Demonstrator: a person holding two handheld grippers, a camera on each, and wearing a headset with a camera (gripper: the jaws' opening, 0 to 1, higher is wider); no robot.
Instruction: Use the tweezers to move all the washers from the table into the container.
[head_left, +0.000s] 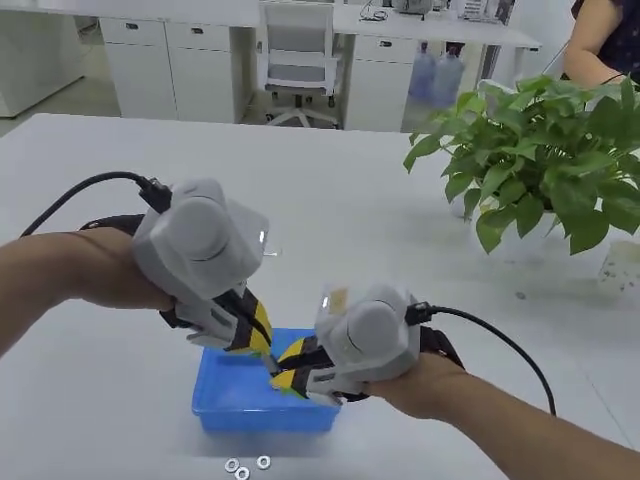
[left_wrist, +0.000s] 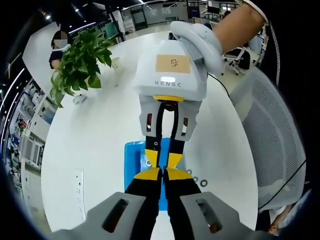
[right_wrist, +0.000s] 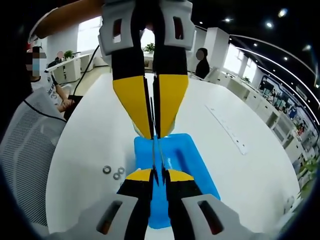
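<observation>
Left tongs (left_wrist: 162, 173) and XENSE-marked right tongs (left_wrist: 163, 161) pinch tweezers (right_wrist: 153, 125) over blue container (right_wrist: 189, 160).

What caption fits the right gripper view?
Right gripper and left gripper both clamp the tweezers over the blue container; three washers lie beside it on the table.
</observation>
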